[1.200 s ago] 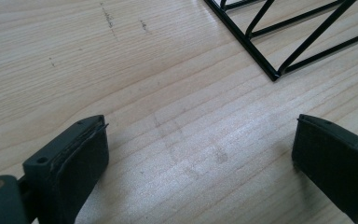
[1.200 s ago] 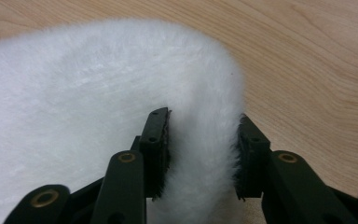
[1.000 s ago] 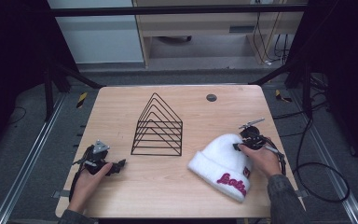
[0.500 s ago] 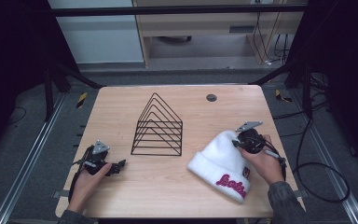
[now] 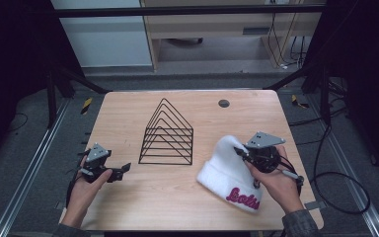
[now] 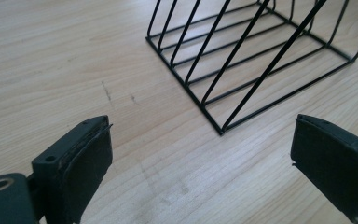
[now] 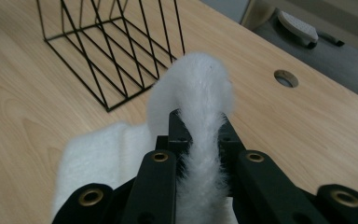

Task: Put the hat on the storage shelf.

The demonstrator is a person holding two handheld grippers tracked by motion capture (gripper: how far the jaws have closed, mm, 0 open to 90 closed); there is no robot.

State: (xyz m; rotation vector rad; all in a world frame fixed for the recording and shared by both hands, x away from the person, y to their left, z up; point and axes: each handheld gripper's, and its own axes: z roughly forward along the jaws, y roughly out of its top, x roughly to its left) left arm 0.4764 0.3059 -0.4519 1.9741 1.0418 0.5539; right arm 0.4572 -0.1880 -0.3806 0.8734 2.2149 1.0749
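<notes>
Right gripper (image 7: 200,140) pinches the white beanie (image 5: 227,170); left gripper (image 6: 200,158) gapes wide.

The beanie (image 5: 229,170) was white, fuzzy knitted cloth with raised pink stitched lettering, its pile soft and hairy where the right gripper (image 7: 200,140) pinched it. The file rack (image 5: 167,136) was thin black wire, smooth and faintly glossy. The table (image 5: 128,113) was pale wood, matt, with fine grain. The left gripper (image 6: 200,154) had matt black pads (image 6: 86,158), slightly rough.

In the right gripper view the white beanie (image 7: 200,102) hides the tongs' pads, its lower part cut off at 6 o'clock.
</notes>
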